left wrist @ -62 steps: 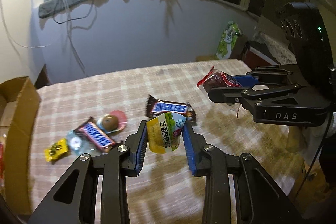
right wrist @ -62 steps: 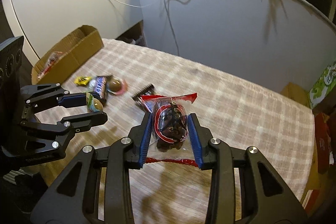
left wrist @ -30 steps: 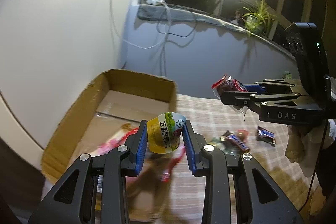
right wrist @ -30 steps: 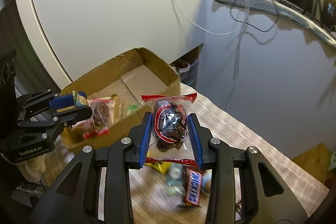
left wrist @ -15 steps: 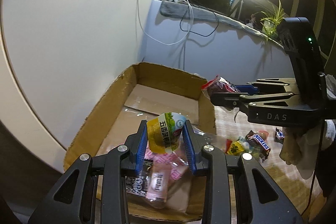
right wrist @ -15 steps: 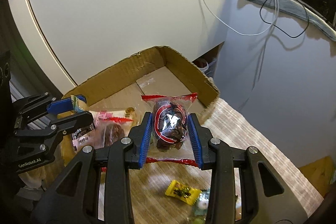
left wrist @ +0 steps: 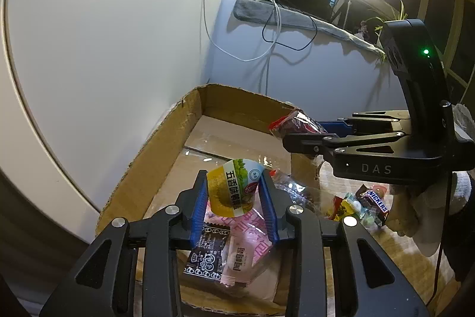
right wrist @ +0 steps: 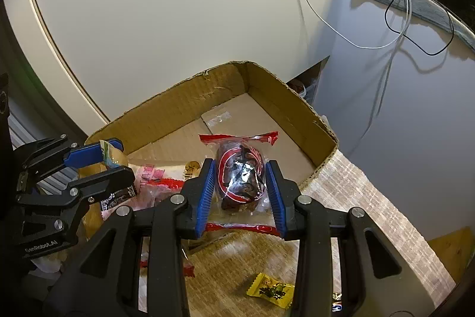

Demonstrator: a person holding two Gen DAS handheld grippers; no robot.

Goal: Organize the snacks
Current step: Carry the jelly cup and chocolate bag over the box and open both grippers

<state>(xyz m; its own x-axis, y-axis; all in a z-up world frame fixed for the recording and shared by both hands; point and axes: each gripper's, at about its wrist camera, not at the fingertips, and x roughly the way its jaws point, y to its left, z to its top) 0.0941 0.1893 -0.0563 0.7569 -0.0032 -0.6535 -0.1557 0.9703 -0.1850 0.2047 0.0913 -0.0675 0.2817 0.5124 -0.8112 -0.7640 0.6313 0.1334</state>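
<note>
The yellow snack cup [left wrist: 234, 187] sits pinched in the left tongs [left wrist: 234, 198] above the cardboard box [left wrist: 166, 150]; it looks light and thin-walled, best squeezed gently at its sides. The right tongs [right wrist: 240, 189] pinch a red-trimmed clear packet [right wrist: 240, 171], soft and crinkly, over the box's near wall. Inside lie a pink packet [left wrist: 252, 242] and a black packet [left wrist: 207, 254]. A yellow candy [right wrist: 271, 290] waits on the tabletop [right wrist: 371, 198].

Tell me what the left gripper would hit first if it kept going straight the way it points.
Probably the pink snack packet in the cardboard box, just beyond the left gripper and its held cup; depth is uncertain.
</note>
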